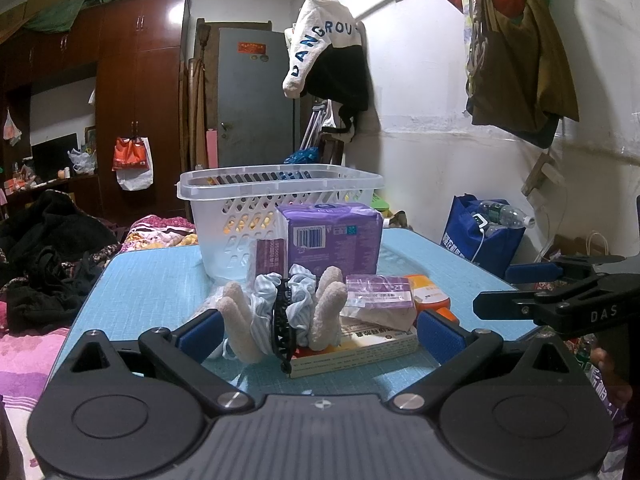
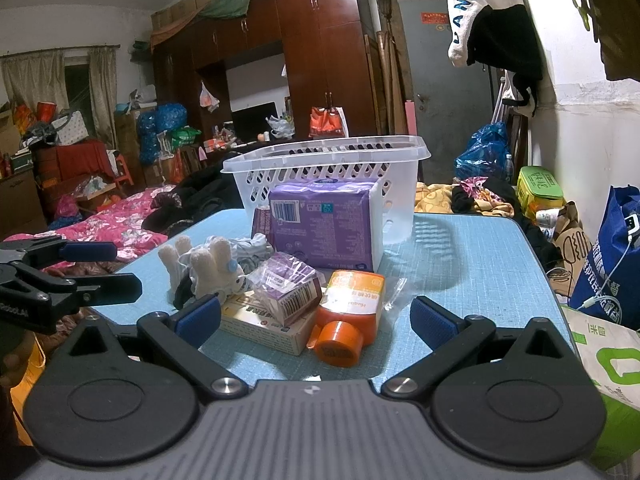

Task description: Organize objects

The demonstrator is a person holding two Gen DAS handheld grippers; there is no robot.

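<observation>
Half the basket (image 1: 280, 184) hides behind purple pack (image 1: 334, 236).

- White slotted plastic basket (image 1: 280, 184) stood upright at the table's far end.
- Purple wrapped pack (image 1: 334, 236) stood upright, touching the basket's front.
- Cream knit gloves (image 1: 330, 308), striped scrunchie (image 1: 298, 300) and black claw clip (image 1: 282, 320) were bunched together.
- Orange bottle (image 2: 350, 312) lay on its side, cap toward camera, beside a cream box (image 2: 264, 324) with a small purple packet (image 2: 286, 286) on top.
</observation>
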